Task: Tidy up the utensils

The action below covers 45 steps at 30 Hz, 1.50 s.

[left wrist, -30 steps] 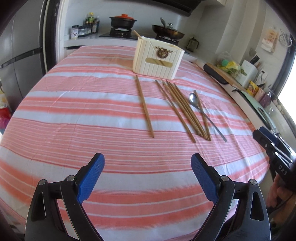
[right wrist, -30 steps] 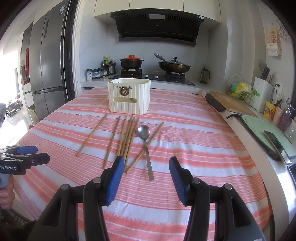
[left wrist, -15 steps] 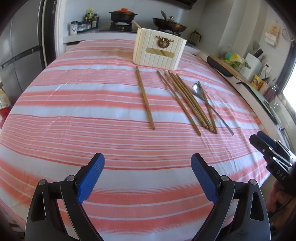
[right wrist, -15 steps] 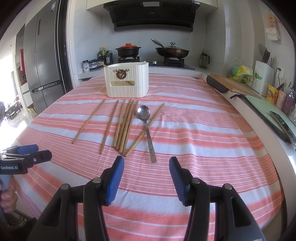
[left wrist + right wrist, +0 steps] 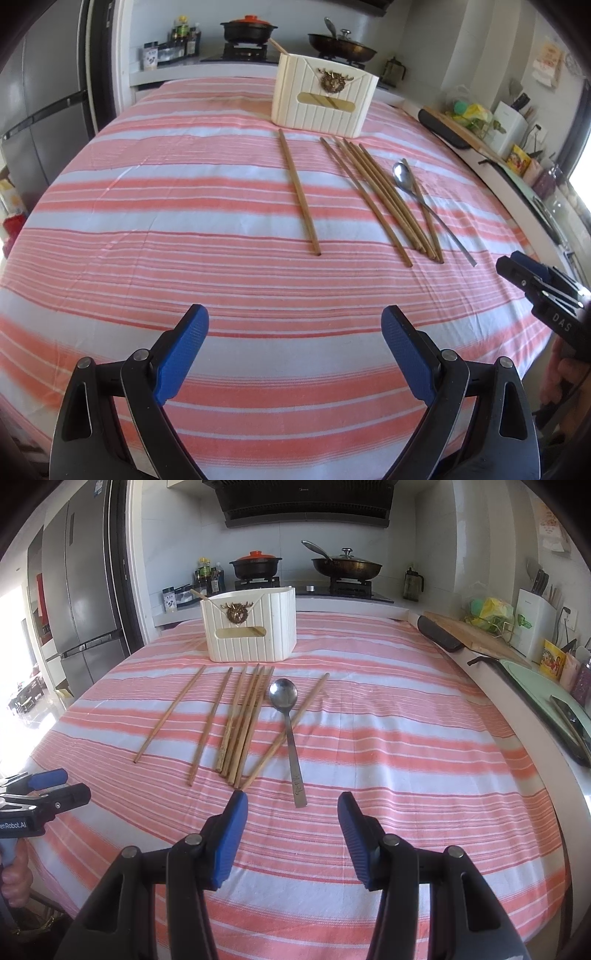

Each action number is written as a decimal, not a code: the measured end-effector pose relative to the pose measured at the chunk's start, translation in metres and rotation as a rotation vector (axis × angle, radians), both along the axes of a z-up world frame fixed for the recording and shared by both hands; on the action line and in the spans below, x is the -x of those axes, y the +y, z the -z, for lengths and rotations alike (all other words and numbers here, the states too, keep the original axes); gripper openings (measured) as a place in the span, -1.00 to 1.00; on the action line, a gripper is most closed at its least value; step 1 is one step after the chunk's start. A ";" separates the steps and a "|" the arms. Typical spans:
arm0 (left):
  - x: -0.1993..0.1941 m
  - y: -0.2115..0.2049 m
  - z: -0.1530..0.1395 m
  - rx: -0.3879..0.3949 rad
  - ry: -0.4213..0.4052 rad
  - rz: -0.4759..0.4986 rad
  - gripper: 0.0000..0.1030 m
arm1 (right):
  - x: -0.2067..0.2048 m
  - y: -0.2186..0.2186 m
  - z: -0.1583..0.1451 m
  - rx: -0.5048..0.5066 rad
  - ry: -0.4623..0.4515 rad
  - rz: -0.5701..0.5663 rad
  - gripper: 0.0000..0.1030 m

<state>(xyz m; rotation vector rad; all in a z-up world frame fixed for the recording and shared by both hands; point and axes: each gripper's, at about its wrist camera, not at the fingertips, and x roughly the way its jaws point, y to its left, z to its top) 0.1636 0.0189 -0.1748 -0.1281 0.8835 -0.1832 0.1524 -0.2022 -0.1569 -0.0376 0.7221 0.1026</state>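
Several wooden chopsticks (image 5: 242, 722) and a metal spoon (image 5: 290, 734) lie on the striped tablecloth (image 5: 388, 746) in front of a cream utensil holder (image 5: 249, 627). One chopstick (image 5: 299, 192) lies apart at the left. The holder (image 5: 325, 98) has one stick poking out of it. My right gripper (image 5: 291, 812) is open and empty, just short of the spoon's handle end. My left gripper (image 5: 295, 332) is open and empty, well short of the chopsticks (image 5: 384, 199). The spoon (image 5: 428, 208) lies to its right.
A fridge (image 5: 81, 605) stands at the left. A stove with a pot (image 5: 255, 563) and a pan (image 5: 345, 566) is behind the table. A counter with a cutting board (image 5: 476, 635) and a knife block (image 5: 535, 627) runs along the right.
Both grippers have moved forward and lower toward the table. The utensils look closer in both views. Both stay open; nothing on the table has moved.
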 end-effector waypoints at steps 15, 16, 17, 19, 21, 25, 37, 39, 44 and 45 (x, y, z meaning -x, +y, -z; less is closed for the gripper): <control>-0.005 0.004 -0.011 -0.043 -0.027 0.008 0.85 | -0.105 0.004 0.028 -0.047 0.196 -0.110 -0.66; -0.005 0.005 -0.011 -0.046 -0.027 0.005 0.85 | -0.110 0.004 0.032 -0.047 0.222 -0.107 -0.80; -0.005 0.007 -0.011 -0.047 -0.027 0.002 0.85 | -0.111 0.003 0.033 -0.056 0.223 -0.102 -0.85; -0.006 0.010 -0.010 -0.046 -0.022 -0.009 0.85 | -0.110 0.001 0.032 -0.073 0.212 -0.080 -0.84; -0.008 0.012 -0.008 -0.036 -0.016 -0.020 0.85 | -0.103 -0.002 0.031 -0.070 0.187 -0.040 -0.84; -0.017 0.012 -0.005 -0.019 0.003 -0.028 0.85 | -0.082 -0.007 0.030 -0.016 0.126 0.054 -0.85; -0.100 -0.028 0.003 -0.150 -0.005 -0.013 0.84 | -0.054 -0.034 0.037 0.028 0.111 0.213 -0.84; -0.115 -0.032 0.013 -0.185 0.018 -0.017 0.84 | -0.054 -0.033 0.037 0.026 0.105 0.213 -0.84; -0.130 -0.029 0.027 -0.184 0.054 -0.033 0.48 | -0.051 -0.034 0.038 0.017 0.092 0.210 -0.84; -0.129 -0.030 0.026 -0.186 0.046 -0.027 0.23 | -0.050 -0.034 0.038 0.015 0.090 0.210 -0.84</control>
